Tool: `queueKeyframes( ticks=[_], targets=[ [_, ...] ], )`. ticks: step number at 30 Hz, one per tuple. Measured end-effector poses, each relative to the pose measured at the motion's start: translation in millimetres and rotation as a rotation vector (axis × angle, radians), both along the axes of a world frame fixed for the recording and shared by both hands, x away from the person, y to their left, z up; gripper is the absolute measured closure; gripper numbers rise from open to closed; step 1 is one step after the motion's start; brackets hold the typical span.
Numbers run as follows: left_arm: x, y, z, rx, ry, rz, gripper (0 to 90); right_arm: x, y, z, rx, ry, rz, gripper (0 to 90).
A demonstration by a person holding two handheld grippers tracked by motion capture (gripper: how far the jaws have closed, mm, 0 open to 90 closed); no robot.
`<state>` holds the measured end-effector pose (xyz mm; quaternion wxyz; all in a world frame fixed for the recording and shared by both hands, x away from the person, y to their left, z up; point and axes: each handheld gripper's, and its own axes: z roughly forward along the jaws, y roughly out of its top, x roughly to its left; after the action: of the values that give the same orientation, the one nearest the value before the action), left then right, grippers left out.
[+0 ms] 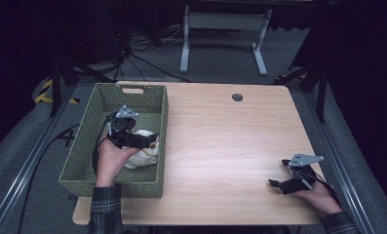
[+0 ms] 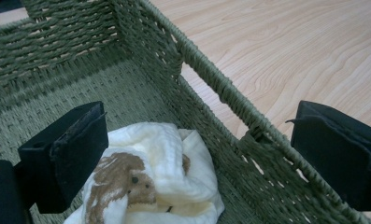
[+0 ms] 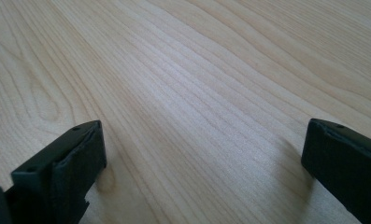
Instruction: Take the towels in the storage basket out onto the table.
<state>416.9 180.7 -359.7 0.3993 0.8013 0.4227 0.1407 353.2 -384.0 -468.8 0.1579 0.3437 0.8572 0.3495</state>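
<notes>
Cream cloth with a brown bear print (image 2: 146, 186) lies inside the green woven basket (image 1: 84, 161), against its right wall. Left tool (image 1: 149, 141) hovers above it, jaws spread; right tool (image 1: 279, 184) rests spread on the wooden surface (image 1: 220, 146). Advise descending centrally, clear of the wall, before closing.

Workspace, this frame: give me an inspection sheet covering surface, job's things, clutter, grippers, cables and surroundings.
Surface: light wooden table, bare apart from a round grommet hole near the far edge.
Job's things: cream cloth with a brown bear print lies inside the green woven basket at the table's left side.
Clutter: nothing seen.
Grippers: left gripper open, jaws wide over the cloth by the basket's wall; right gripper open, low over bare wood at the right near corner.
Cables: black cable trails from the left gripper; more cables lie on the floor behind.
Surroundings: dark room, grey carpet, white table frame beyond.
</notes>
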Motion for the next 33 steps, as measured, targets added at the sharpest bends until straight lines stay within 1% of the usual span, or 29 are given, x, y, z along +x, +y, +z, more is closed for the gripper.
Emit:
queueKeyframes(
  ticks=[1,2,3,4,5,6,7,9,10,11,13,15,17,18,21,22,24,25,26,27,28,29,32,33],
  targets=[
    [1.1,1.5,-1.5,0.015,-0.01,0.004,5.3,0.0,0.0,0.0,0.0,0.0,0.0,0.3],
    [2.3,4.8,-5.3,0.03,0.0,0.005,5.3,0.0,0.0,0.0,0.0,0.0,0.0,0.3],
    [2.3,4.8,-5.3,0.03,0.0,0.005,5.3,0.0,0.0,0.0,0.0,0.0,0.0,0.3],
    [2.2,5.5,-8.5,0.023,0.01,0.018,5.3,0.0,0.0,0.0,0.0,0.0,0.0,0.3],
    [2.9,6.3,-10.1,0.032,0.009,0.022,5.3,0.0,0.0,0.0,0.0,0.0,0.0,0.3],
    [4.0,7.5,-14.9,0.052,0.015,0.027,5.3,0.0,0.0,0.0,0.0,0.0,0.0,0.3],
    [4.0,7.5,-14.9,0.052,0.015,0.027,5.3,0.0,0.0,0.0,0.0,0.0,0.0,0.3],
    [3.5,8.8,-18.6,0.072,0.023,0.036,5.3,0.1,0.0,0.0,0.0,-0.002,0.001,0.3],
    [3.9,9.2,-21.0,0.069,0.017,0.038,5.3,0.0,0.0,0.0,0.0,0.0,0.0,0.3],
    [4.0,9.8,-23.3,0.07,0.022,0.043,5.3,0.0,0.0,0.0,0.0,0.0,0.0,0.3],
    [3.9,10.1,-27.3,0.064,0.019,0.05,5.3,0.0,0.0,0.0,0.0,0.0,0.0,0.3],
    [5.1,11.0,-30.1,0.079,0.031,0.043,5.3,0.0,0.0,0.0,0.0,0.0,0.0,0.3],
    [6.1,10.9,-33.3,0.081,0.043,0.044,5.4,0.0,0.0,0.0,0.0,0.0,0.0,0.3],
    [6.0,10.6,-35.2,0.079,0.06,0.052,6.9,0.0,0.0,0.0,0.0,0.0,0.0,0.3],
    [7.6,9.1,-40.2,0.11,0.083,0.062,7.2,0.0,-0.1,0.0,0.0,0.0,0.001,0.3],
    [7.6,9.1,-40.2,0.11,0.083,0.062,7.2,0.0,-0.1,0.0,0.0,0.0,0.001,0.3],
    [9.3,7.3,-44.0,0.119,0.116,0.06,7.3,0.0,-0.1,0.1,-0.001,0.0,0.001,0.3],
    [9.7,6.6,-45.2,0.131,0.126,0.06,7.3,0.0,0.0,0.0,-0.001,0.0,0.0,0.3],
    [9.7,6.6,-45.2,0.131,0.126,0.06,7.3,0.0,0.0,0.0,-0.001,0.0,0.0,0.3],
    [10.4,5.9,-46.8,0.137,0.138,0.053,7.3,-0.1,0.0,0.0,-0.001,0.0,0.0,0.3],
    [10.9,5.3,-47.8,0.139,0.141,0.054,7.3,0.0,0.0,0.0,-0.001,0.0,0.001,0.3],
    [11.2,4.5,-48.7,0.149,0.153,0.051,7.3,0.0,0.0,0.0,-0.001,0.0,0.001,0.3],
    [11.6,2.1,-50.9,0.172,0.167,0.049,7.6,0.0,0.0,-0.1,0.0,-0.001,0.001,0.2],
    [12.0,1.0,-51.7,0.19,0.175,0.043,7.6,-0.1,0.0,-0.1,0.0,0.0,0.0,0.3]
  ],
)
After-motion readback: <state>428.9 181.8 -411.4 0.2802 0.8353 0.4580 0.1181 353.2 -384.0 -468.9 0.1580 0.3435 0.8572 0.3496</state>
